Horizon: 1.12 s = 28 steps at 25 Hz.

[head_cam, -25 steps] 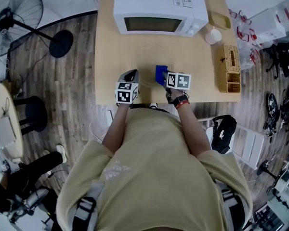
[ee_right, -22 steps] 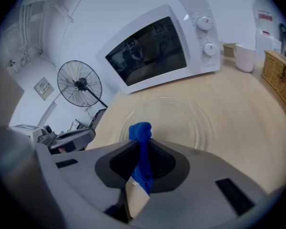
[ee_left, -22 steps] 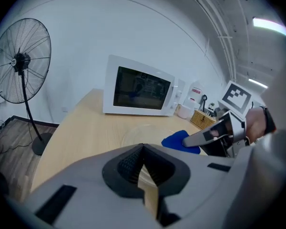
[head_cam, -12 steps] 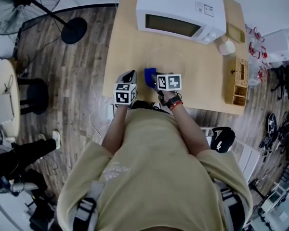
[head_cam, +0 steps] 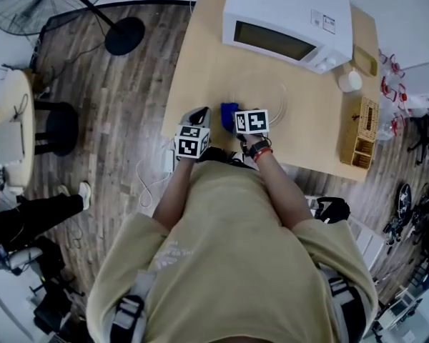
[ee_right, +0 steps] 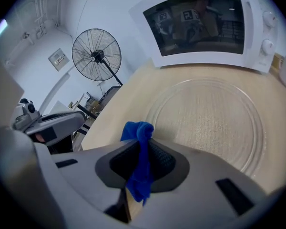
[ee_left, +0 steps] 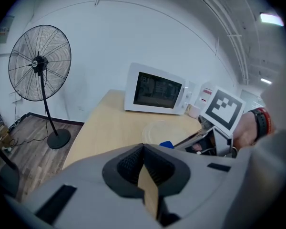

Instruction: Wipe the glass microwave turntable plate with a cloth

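Pinching a blue cloth [ee_right: 136, 130] between closed jaws, the right gripper [ee_right: 142, 162] points at the glass turntable plate [ee_right: 209, 123], which lies flat mid-table in front of the microwave [ee_right: 200, 25]. Whether the cloth touches the plate's near rim cannot be told, because the gripper's own body hides the cloth's lower end. In the head view the clear plate is only a faint ring on the table [head_cam: 200, 63], the marker cube covers the right gripper's jaws, and the person's torso hides the table's near edge. The left gripper [ee_left: 144, 168] has its jaws together on nothing, by the table's near-left corner. Its view catches just a blue scrap of the cloth past its own body, and a standing fan [ee_left: 38, 63] off the table's left edge.
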Motion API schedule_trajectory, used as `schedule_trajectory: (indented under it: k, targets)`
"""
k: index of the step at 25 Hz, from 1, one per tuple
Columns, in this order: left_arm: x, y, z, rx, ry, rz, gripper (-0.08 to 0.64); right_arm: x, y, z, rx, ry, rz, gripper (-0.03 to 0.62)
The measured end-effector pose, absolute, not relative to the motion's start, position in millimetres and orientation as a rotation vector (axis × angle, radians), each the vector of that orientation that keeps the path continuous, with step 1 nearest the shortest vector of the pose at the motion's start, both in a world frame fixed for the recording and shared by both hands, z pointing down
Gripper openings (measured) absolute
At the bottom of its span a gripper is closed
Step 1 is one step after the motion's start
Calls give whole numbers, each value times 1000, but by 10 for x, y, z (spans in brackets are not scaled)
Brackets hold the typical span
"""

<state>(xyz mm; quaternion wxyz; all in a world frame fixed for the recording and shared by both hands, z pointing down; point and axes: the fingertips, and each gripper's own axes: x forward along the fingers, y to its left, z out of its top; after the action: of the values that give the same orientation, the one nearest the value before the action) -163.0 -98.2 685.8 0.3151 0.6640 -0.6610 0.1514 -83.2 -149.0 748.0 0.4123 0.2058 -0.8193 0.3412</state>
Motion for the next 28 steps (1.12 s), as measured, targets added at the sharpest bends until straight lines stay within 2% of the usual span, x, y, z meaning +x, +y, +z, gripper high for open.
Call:
schedule_trajectory:
  k: [28]
  targets:
    - [-1262,-1322,6889,1867,-1626,439,18,-543,-1560,7518,562,-2041,907,72]
